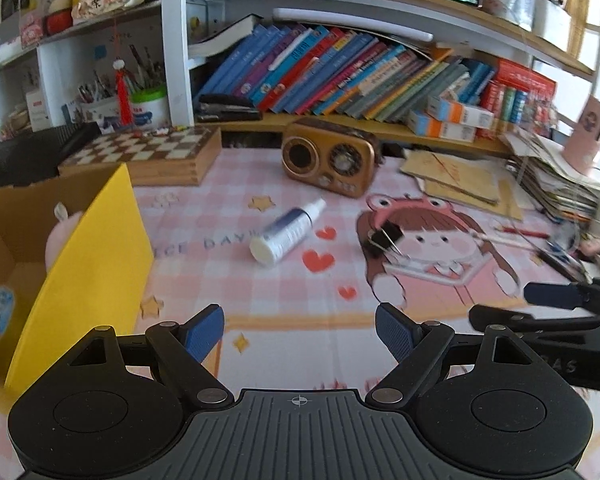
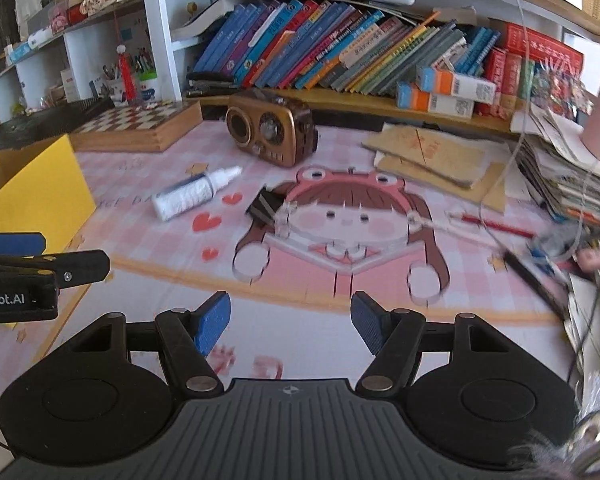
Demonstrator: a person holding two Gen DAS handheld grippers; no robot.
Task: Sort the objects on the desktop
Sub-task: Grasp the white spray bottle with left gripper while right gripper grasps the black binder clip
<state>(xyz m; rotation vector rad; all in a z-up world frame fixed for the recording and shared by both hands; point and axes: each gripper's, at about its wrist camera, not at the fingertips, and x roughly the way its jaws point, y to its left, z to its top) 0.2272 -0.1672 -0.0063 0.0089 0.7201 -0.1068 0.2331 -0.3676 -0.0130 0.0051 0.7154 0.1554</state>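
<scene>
Both grippers hover empty, jaws apart. The bottle (image 1: 287, 231) lies flat on the desk mat (image 1: 228, 280) at twelve o'clock of the left gripper (image 1: 300, 330), its long axis running seven to one. From the right gripper (image 2: 291, 320) it sits at eleven, probably farther.

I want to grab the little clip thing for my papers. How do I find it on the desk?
Start at the brown radio at the back of the pink mat. Come forward to the cartoon girl's face; the black binder clip lies at her left cheek. It is small, dark and boxy, unlike the white bottle lying beside it.
</scene>
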